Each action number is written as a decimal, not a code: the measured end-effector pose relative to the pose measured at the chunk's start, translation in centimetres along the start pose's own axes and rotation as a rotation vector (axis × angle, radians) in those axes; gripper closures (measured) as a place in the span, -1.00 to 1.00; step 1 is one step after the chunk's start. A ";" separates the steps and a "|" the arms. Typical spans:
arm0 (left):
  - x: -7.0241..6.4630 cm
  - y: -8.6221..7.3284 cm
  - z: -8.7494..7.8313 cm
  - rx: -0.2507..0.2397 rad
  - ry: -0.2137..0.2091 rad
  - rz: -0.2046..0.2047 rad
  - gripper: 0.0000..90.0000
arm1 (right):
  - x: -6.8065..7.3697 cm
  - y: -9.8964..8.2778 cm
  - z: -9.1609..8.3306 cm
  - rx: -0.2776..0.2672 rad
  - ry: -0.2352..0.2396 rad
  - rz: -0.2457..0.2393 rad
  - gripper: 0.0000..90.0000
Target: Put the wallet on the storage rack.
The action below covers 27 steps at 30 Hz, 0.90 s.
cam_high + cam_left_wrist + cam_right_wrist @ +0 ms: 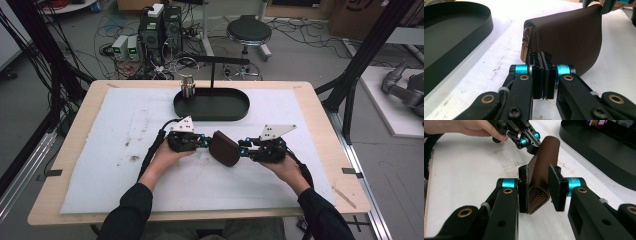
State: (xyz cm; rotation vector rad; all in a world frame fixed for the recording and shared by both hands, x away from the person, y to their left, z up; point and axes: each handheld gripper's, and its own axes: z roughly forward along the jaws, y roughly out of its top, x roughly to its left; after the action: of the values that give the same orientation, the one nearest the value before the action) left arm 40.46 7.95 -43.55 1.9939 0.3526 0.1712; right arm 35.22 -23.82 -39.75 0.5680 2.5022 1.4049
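Behind the small brown leather pouch [224, 148], the way is barred by the black oval metal tray [235, 112] with its upright handle. Bare white mat [100, 165] is left on the tabletop at both sides and in front.

Dim even light, soft shadows, slightly blurred, no glare

Table: a light wooden top [320, 107] is seen, its edges left bare.
Cover: a white mat [125, 150], marked with dark specks, is spread across it.
Tray: a black oval tray [235, 112] is set on the mat's far middle.
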 end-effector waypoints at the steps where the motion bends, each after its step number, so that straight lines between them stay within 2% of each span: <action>1: 0.0 0.0 0.0 0.000 0.002 0.004 0.96 | 0.0 0.0 0.0 -0.001 0.003 0.003 0.59; 5: 0.0 -0.1 -0.1 -0.003 -0.002 0.003 0.96 | 0.1 0.0 0.0 -0.004 0.008 0.001 0.57; 9: 0.0 -0.1 -0.2 -0.002 -0.005 0.016 0.97 | 0.1 0.1 0.0 -0.005 0.020 0.001 0.41; 11: 0.0 -0.1 -0.2 -0.002 -0.003 0.022 0.97 | 0.1 0.1 0.1 -0.003 0.023 0.001 0.25; 13: -0.1 -0.1 -0.1 -0.005 -0.002 0.028 0.97 | 0.1 0.1 0.2 0.006 0.034 0.006 0.22; 16: -0.1 -0.1 -0.1 -0.006 -0.001 0.034 0.97 | 0.2 0.1 0.3 0.004 0.028 0.003 -0.02; 22: -0.1 -0.1 -0.1 -0.007 0.000 0.033 0.97 | -0.2 0.0 0.3 -0.011 -0.011 0.064 -0.29; 25: -0.1 -0.1 -0.1 -0.007 0.000 0.032 0.97 | -0.3 -0.2 0.6 -0.018 -0.011 0.106 -0.31; 27: -0.1 -0.1 -0.1 -0.006 0.001 0.031 0.97 | -0.2 -0.3 1.1 0.003 -0.020 0.144 -0.31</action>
State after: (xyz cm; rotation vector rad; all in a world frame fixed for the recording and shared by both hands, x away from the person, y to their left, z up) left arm 40.32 8.10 -43.61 1.9943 0.3221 0.1924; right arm 35.69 -23.21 -40.56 0.7734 2.4921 1.4365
